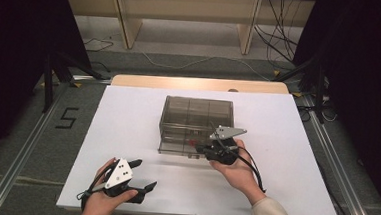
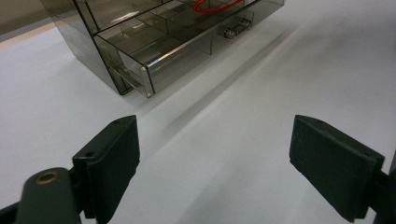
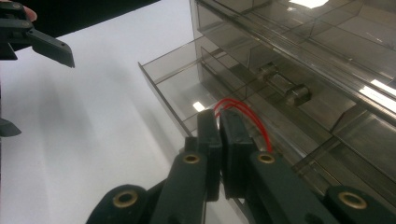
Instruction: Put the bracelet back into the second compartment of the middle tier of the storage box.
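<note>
The right gripper (image 3: 218,116) is closed, its two black jaws pressed together on a loop of thin red rubber bands (image 3: 243,112). In the right gripper view the red strands arch out from between the pads, rising past the tips and curving down along the right-hand jaw. The jaw tips sit over an open drawer (image 3: 187,88) of a smoky transparent drawer box (image 3: 299,60); that drawer is pulled out toward the gripper and split into compartments by clear dividers. Whether the bands touch the drawer floor cannot be told.

In the high view the right gripper (image 1: 207,149) is held in the person's right hand (image 1: 237,170) against the front of the drawer box (image 1: 196,119), where a small spot of red (image 1: 192,142) shows just beside the jaw tips. The box stands near the middle of the white table (image 1: 127,123).

The left gripper (image 1: 143,175) is wide open and holds nothing. It rests low over the table's near left part, well apart from the box, in the person's left hand (image 1: 104,195). In the left gripper view its two pads (image 2: 116,161) stand far apart with bare white table surface (image 2: 215,154) between them, and farther off the box's pulled-out drawer (image 2: 163,51) shows the red bands (image 2: 212,4) at the picture's top edge
</note>
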### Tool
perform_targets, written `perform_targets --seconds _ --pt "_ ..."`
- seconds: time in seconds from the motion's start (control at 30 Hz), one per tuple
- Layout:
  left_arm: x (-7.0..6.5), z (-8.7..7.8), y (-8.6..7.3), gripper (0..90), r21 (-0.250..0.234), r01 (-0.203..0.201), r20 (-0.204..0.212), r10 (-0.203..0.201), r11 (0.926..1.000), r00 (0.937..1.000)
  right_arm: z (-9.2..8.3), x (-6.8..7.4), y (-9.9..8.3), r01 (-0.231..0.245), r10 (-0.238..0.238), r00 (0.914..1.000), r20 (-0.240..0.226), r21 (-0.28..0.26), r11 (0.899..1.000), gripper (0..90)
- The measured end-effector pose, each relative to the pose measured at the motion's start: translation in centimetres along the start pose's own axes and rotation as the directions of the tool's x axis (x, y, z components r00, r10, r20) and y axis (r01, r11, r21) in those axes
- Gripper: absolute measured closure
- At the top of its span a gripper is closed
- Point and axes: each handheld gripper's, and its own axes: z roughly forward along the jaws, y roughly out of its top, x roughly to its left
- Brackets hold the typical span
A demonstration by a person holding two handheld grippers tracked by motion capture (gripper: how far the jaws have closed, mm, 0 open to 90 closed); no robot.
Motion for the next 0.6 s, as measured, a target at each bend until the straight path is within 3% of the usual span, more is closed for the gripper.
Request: perform_targets --seconds 0.6 --pt "0.0 0.0 0.0 15.8 0.0 0.0 0.0 0.0 1.0 1.0 1.1 -0.5 0.0 0.0 -0.001 0.9998 0.021 0.021 1.0 88.3"
